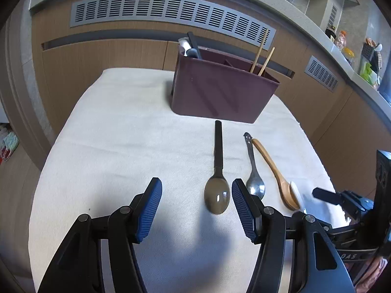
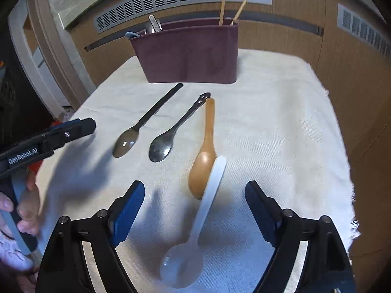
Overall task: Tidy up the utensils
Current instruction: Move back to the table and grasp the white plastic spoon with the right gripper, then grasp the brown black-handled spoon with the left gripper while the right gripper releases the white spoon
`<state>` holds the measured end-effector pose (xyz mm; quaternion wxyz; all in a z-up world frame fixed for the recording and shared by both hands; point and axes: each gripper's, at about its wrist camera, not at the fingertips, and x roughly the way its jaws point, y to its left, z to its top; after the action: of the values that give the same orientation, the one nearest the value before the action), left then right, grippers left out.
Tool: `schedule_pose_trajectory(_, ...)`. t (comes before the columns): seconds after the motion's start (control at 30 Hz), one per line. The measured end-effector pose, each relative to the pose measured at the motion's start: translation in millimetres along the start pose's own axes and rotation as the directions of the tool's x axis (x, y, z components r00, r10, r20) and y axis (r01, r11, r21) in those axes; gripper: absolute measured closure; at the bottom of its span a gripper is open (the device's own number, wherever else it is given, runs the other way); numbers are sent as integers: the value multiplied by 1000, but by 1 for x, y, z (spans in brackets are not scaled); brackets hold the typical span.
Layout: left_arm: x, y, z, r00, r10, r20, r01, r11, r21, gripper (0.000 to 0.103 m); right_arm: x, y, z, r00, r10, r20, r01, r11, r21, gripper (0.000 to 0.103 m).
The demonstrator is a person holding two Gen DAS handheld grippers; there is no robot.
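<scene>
A maroon utensil holder (image 1: 220,90) (image 2: 188,53) stands at the back of the cloth-covered table, with chopsticks (image 1: 261,53) at its right end and some cutlery (image 1: 190,46) at its left end. In front lie a black-handled spoon (image 1: 217,171) (image 2: 144,124), a metal spoon (image 1: 254,171) (image 2: 173,131), a wooden spoon (image 1: 276,171) (image 2: 205,151) and a white plastic spoon (image 2: 198,224). My left gripper (image 1: 196,210) is open and empty, with the black-handled spoon's bowl between its fingers. My right gripper (image 2: 194,210) is open above the white spoon's handle.
The white tablecloth (image 1: 117,146) covers the table; its frayed right edge (image 2: 352,195) drops off. Wooden cabinets with grey vents (image 1: 171,12) stand behind. A counter at the right holds bottles (image 1: 342,41). The left gripper also shows in the right wrist view (image 2: 73,129).
</scene>
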<state>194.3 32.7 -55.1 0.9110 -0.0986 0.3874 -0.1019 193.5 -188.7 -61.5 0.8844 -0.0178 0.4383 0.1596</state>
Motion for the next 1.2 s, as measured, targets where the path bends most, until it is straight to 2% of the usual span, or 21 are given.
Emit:
schedule_pose_trajectory(0.13,3,2,0,1000,-7,-13,7,1000,-3,43,-1,0,-3,1000,-30,1,30,1000,-7,23)
schedule_pose_trajectory(0.2,5,1,0,1000,-10,-20,10,1000,1,43,1,-1,-4,999,-39,-10,39,999,-2,40)
schedule_pose_trajectory(0.3,9,-1,-2,999,-13,-35,14,1000,14,41,10,-3,-4,998,-44,-41,44,999,0,55)
schedule_pose_trajectory(0.4,12,-4,-4,999,-10,-48,11,999,34,41,11,-3,-5,997,-61,-39,61,998,-3,61)
schedule_pose_trajectory(0.43,12,-5,-5,999,-9,-50,11,999,39,41,10,-2,-5,997,-68,-39,68,998,-7,71)
schedule_pose_trajectory(0.5,13,-5,-6,998,-7,-55,10,999,44,40,9,-3,-5,997,-66,-42,65,998,-8,81)
schedule_pose_trajectory(0.73,17,-9,-7,997,-6,-78,10,998,56,40,0,-5,-10,996,-89,-19,88,996,-26,82)
schedule_pose_trajectory(1.2,25,-37,-10,991,3,-131,14,992,128,40,-26,-40,-11,996,-78,52,74,995,66,82)
